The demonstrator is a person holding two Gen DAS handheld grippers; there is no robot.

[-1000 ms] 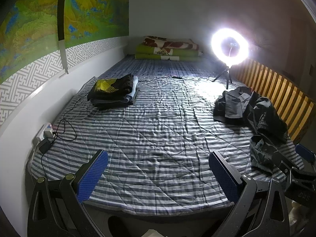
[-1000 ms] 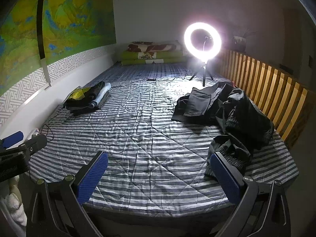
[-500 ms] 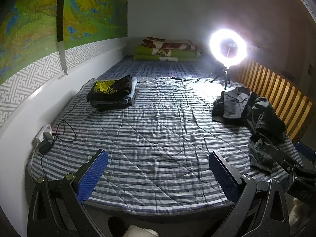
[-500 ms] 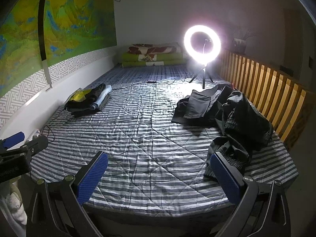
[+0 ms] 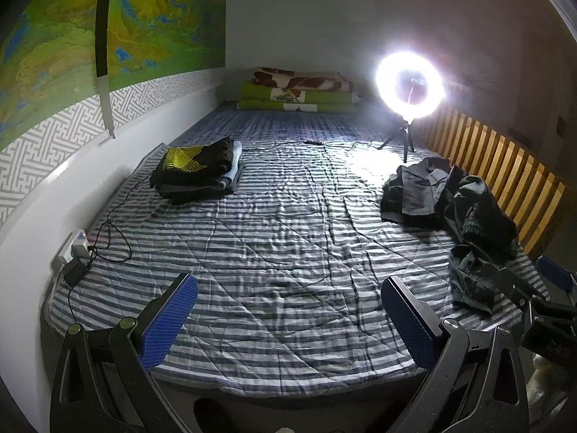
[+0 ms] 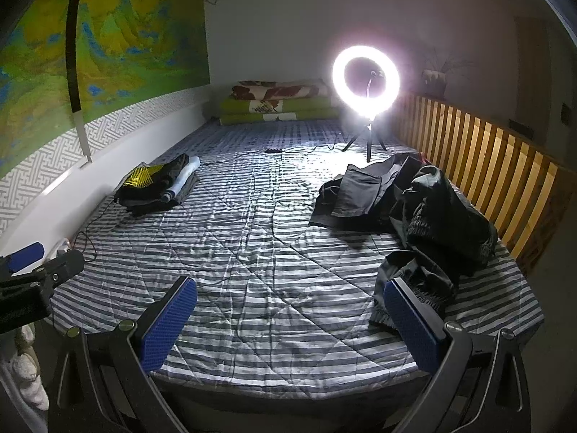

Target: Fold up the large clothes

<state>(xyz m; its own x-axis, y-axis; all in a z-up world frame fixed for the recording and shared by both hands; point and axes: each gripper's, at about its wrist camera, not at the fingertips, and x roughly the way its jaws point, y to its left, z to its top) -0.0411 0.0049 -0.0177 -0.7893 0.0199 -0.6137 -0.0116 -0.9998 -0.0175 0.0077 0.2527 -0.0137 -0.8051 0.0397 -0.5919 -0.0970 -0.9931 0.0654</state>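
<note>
A bed covered by a striped quilt (image 6: 252, 252) filled most of both views, and the work was laid out on it. On its right side, beside the wooden slatted rail (image 6: 505, 166), a heap of dark unfolded clothes (image 6: 425, 216) was spread from the middle distance to the near right edge; in the left wrist view the same heap (image 5: 454, 209) was seen on the right. At least three garments could be made out in it, though an exact count could not be given, since they overlapped. The fabric was judged soft, limp and light, perhaps a little slippery where it shone, so a hem, waistband or shoulder edge would best be pinched and the piece dragged flat onto the open middle of the quilt. One stack of folded clothes (image 5: 196, 173) lay at the far left, near the wall. One ring light (image 6: 366, 83) stood on its tripod at the far right, and one pile of folded bedding (image 6: 277, 104) rested against the far wall.

The left gripper (image 5: 288, 321) was held at the near edge with its jaws spread wide and nothing between them. The right gripper (image 6: 290, 321) was likewise parted and empty, its right finger just in front of the nearest dark garment.
</note>
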